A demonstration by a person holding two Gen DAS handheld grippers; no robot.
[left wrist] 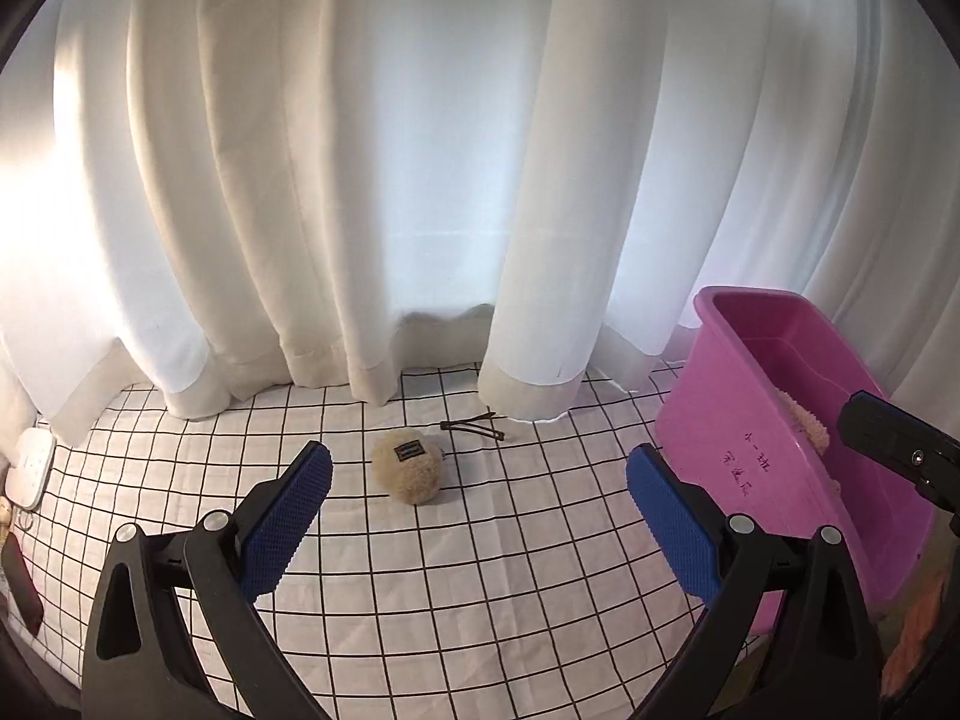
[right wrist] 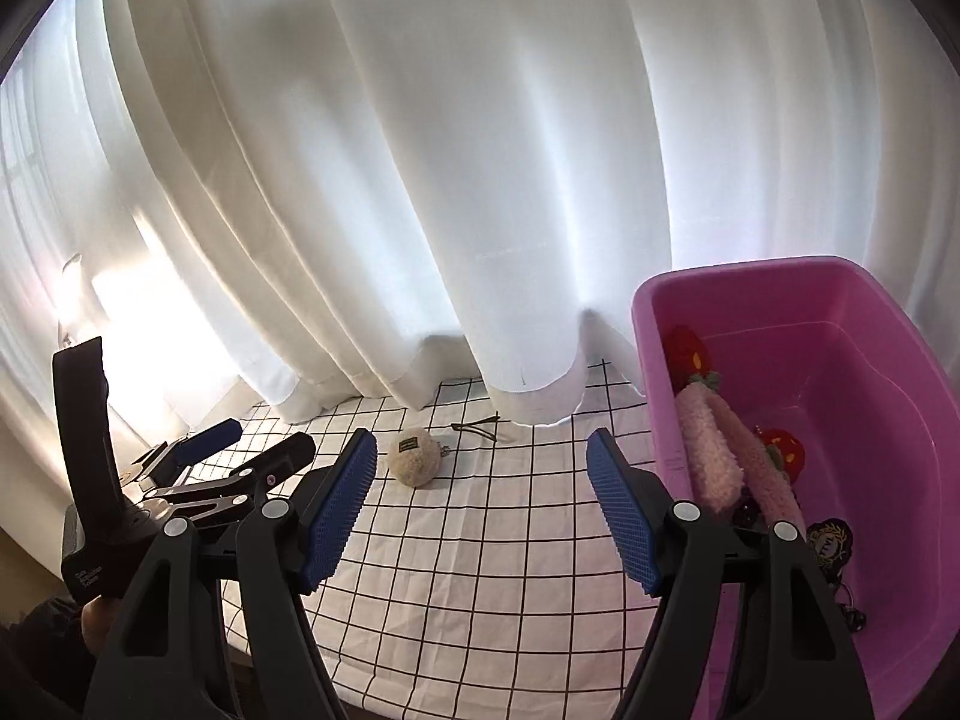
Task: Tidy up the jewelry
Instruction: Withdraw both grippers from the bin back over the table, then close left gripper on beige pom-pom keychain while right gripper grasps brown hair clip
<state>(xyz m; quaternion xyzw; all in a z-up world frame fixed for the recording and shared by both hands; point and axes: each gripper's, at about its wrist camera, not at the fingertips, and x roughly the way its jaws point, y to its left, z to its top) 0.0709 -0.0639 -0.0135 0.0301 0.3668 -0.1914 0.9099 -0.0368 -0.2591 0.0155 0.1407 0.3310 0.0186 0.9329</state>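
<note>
A beige fluffy pom-pom hair tie [left wrist: 408, 473] with a small dark label lies on the checked cloth [left wrist: 480, 570]; it also shows in the right wrist view [right wrist: 413, 457]. A thin brown hair clip [left wrist: 473, 427] lies just behind it, near the curtain hem, and shows in the right wrist view [right wrist: 477, 425]. A pink plastic bin [right wrist: 654, 360] at the right holds pink fluffy pieces [right wrist: 714, 450], red strawberry-like pieces [right wrist: 690, 348] and dark items. My left gripper [left wrist: 480, 498] is open and empty, short of the pom-pom. My right gripper [right wrist: 480, 498] is open and empty beside the bin.
White curtains [left wrist: 420, 180] hang down onto the table's back edge. A white box [left wrist: 30, 468] sits at the far left edge. The bin [left wrist: 750, 468] shows in the left wrist view, with the right gripper's finger [left wrist: 894, 444] over it. The left gripper's body [right wrist: 198, 474] shows at the left.
</note>
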